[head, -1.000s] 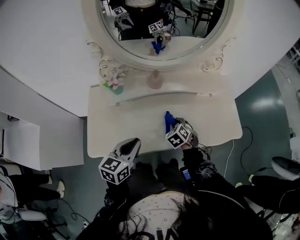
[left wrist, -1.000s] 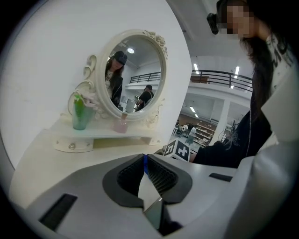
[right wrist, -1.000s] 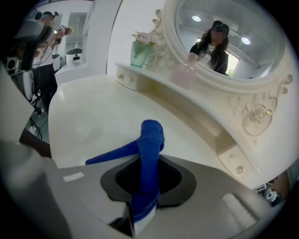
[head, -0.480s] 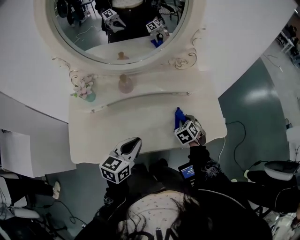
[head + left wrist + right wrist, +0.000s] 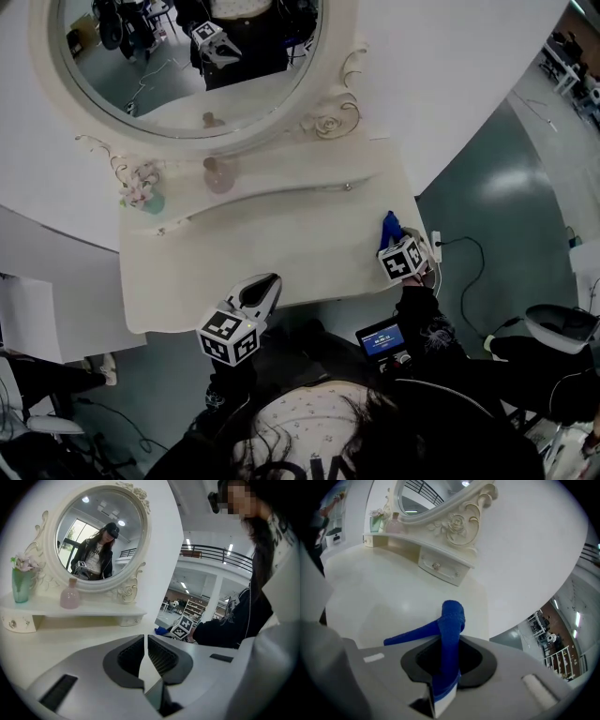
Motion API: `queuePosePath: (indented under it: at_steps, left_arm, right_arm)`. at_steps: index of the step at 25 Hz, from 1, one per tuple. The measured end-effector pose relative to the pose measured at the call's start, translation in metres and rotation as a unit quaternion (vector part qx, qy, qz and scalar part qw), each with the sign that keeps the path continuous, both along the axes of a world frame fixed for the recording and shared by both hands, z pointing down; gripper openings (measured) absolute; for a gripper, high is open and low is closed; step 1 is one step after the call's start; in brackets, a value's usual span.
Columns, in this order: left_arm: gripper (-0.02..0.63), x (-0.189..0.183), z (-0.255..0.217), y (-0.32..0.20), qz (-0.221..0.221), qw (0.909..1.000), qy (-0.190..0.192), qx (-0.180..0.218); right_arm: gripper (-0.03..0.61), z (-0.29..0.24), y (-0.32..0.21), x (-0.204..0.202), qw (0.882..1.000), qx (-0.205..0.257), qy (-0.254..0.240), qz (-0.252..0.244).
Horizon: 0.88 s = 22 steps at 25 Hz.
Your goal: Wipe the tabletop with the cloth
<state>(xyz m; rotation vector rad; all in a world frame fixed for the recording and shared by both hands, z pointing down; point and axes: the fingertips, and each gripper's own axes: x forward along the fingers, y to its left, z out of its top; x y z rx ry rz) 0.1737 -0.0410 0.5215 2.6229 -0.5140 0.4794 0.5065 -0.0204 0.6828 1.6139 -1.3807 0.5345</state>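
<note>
Between the right tongs [image 5: 448, 648], one blue cloth [image 5: 451, 620] is pinched tight over the bench [image 5: 384, 592], a flap sticking out to their left. The left tongs [image 5: 145, 646] are closed and empty. Beyond them stand one pink bottle [image 5: 70, 597], one vase [image 5: 19, 583] and one mirror [image 5: 101, 536].

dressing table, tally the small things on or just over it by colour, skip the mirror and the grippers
blue (cloth): 1
pink (bottle): 1
green (vase with flowers): 1
total: 3
</note>
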Motion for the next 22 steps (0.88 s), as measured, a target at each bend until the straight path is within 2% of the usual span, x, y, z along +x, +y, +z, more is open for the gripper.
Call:
queuePosePath:
  at_steps: [5,9,16,22]
  left_arm:
    - [0.003,0.016,0.0,0.011,0.011,0.9999,-0.005,-0.002]
    - [0.003,0.012,0.001,0.014,0.006,0.9999,-0.015,-0.003]
    - [0.003,-0.017,0.003,0.009,-0.026,0.9992,-0.028,-0.006]
    - [0.003,-0.044,0.0,0.005,-0.038,0.999,-0.023,-0.006]
  right_arm:
    - [0.074,-0.001,0.021,0.035,1.0,-0.002,0.012,0.021]
    - [0.074,-0.003,0.03,0.051,0.999,0.002,0.009,0.04]
    - [0.074,-0.003,0.029,0.055,0.999,-0.003,0.023,0.041]
    - [0.075,-0.016,0.025,0.044,0.999,-0.006,0.03,0.035]
